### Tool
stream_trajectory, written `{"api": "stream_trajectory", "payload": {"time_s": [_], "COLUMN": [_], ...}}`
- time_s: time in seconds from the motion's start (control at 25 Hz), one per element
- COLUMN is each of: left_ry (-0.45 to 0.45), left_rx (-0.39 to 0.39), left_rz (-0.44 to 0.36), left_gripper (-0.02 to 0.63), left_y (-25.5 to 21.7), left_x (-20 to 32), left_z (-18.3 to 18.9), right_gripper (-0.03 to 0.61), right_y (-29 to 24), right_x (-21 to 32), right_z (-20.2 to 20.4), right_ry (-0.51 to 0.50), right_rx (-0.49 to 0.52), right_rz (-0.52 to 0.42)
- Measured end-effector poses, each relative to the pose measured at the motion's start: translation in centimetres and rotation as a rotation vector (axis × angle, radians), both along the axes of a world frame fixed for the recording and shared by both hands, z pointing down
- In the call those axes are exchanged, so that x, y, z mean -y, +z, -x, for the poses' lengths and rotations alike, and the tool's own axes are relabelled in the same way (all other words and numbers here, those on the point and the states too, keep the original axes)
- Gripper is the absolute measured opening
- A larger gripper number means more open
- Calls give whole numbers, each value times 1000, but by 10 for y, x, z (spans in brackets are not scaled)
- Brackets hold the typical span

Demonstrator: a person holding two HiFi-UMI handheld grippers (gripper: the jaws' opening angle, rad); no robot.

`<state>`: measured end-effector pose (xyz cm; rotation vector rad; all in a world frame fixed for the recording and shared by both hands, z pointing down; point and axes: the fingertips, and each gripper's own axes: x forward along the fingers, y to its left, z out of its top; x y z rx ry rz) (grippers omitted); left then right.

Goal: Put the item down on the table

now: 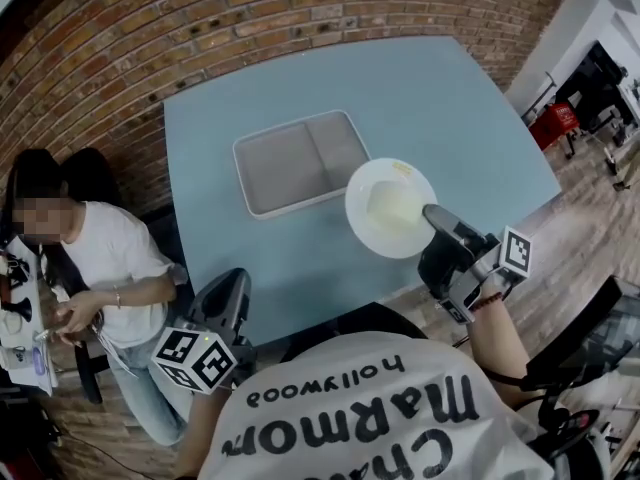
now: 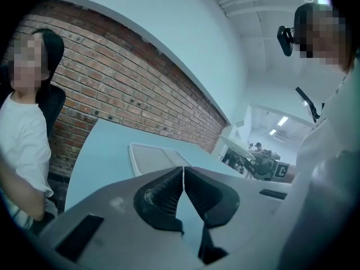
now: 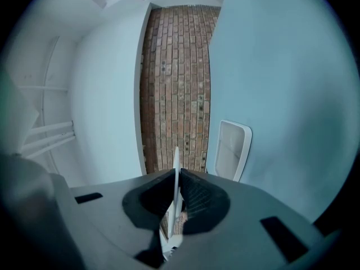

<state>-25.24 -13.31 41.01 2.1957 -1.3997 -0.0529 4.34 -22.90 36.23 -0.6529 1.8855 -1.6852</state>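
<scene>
A pale blue worktop [image 1: 300, 98] stretches ahead of both tools, up to a brick wall. A seated person in a white shirt [image 1: 105, 258] is off to the left of the left tool [image 1: 232, 290]. A grey, empty tray [image 1: 300, 161] lies just beyond the right tool [image 1: 432, 216], to its left. That tool is clamped on the near rim of a round white plate [image 1: 390, 208], held flat over the worktop, beside the tray. The left tool is closed on nothing, at the worktop's near edge
</scene>
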Motion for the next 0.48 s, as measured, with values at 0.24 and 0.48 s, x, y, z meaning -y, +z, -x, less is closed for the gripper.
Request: {"api": "stream_trajectory", "payload": {"time_s": [0.24,0.48], "left_ry": [-47,-121], "left_rx": [-35,-41], "left_rz": [15,28], "left_gripper": [14,14], "left_y": [9,7], "left_x": [-9,-15], "left_z": [7,10], "right_gripper": [25,25], "right_y": [5,8], "right_x": [1,25], "right_z": [-1,0], "right_ry": [-7,-49], "right_rx": [-14,-23], "right_rz": [25,34]}}
